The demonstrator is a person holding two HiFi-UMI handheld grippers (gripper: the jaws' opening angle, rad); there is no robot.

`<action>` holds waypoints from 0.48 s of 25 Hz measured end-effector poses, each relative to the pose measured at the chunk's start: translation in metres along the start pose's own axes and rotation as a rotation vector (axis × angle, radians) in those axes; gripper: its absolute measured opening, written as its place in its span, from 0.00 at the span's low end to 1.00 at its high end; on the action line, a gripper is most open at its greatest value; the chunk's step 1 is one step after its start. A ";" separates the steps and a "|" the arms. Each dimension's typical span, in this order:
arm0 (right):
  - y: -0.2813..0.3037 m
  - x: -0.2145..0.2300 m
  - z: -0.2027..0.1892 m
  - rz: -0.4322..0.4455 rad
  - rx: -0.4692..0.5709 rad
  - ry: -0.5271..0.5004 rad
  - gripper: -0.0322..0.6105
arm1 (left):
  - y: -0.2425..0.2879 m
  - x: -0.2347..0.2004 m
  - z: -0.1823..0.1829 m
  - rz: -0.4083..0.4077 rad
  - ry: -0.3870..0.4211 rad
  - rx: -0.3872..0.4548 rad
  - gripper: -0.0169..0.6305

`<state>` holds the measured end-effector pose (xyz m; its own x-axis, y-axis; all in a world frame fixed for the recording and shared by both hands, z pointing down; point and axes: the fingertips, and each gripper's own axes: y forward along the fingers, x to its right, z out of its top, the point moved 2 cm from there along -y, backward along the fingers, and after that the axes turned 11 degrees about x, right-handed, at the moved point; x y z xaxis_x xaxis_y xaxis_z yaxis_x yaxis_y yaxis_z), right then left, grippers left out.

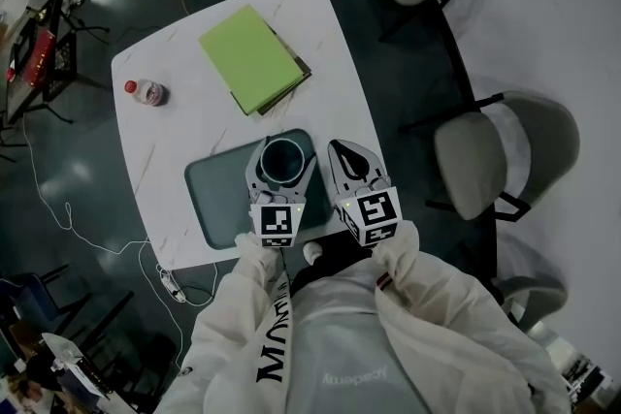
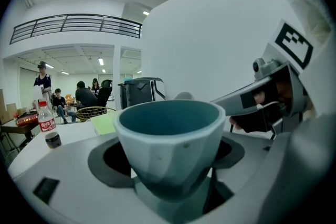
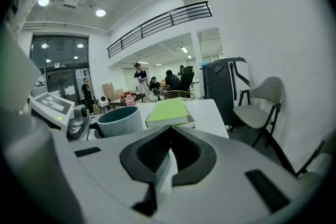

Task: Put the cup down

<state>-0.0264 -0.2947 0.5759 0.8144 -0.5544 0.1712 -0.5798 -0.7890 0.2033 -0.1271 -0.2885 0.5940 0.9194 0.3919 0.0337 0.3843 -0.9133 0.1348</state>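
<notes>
A pale cup (image 1: 282,162) with a dark teal inside sits upright between the jaws of my left gripper (image 1: 281,148), which is shut on it. In the left gripper view the cup (image 2: 168,139) fills the gap between both dark pads. It is over the far right part of a dark teal tray (image 1: 218,194); I cannot tell whether it touches the tray. My right gripper (image 1: 346,152) is just right of the cup, shut, with nothing in it. In the right gripper view the cup (image 3: 119,120) shows to the left of the closed jaws.
The tray lies at the front of a white marble table (image 1: 184,121). A green book (image 1: 250,58) tops a small stack at the far side, and a red-capped bottle (image 1: 146,92) stands at the left edge. Grey chairs (image 1: 495,155) stand to the right.
</notes>
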 end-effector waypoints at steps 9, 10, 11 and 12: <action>0.006 0.005 -0.013 -0.006 -0.022 -0.001 0.06 | 0.013 0.000 -0.020 -0.012 0.009 -0.032 0.65; 0.006 0.006 -0.014 -0.009 -0.023 0.000 0.06 | 0.015 0.000 -0.021 -0.012 0.010 -0.034 0.65; 0.006 0.008 -0.015 -0.012 -0.025 0.000 0.06 | 0.016 0.000 -0.021 -0.012 0.011 -0.035 0.65; 0.006 0.009 -0.016 -0.016 -0.025 0.002 0.06 | 0.018 0.000 -0.021 -0.013 0.011 -0.034 0.65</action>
<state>-0.0230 -0.3008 0.5938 0.8234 -0.5415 0.1699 -0.5674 -0.7906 0.2301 -0.1220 -0.3027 0.6176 0.9132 0.4052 0.0431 0.3930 -0.9039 0.1689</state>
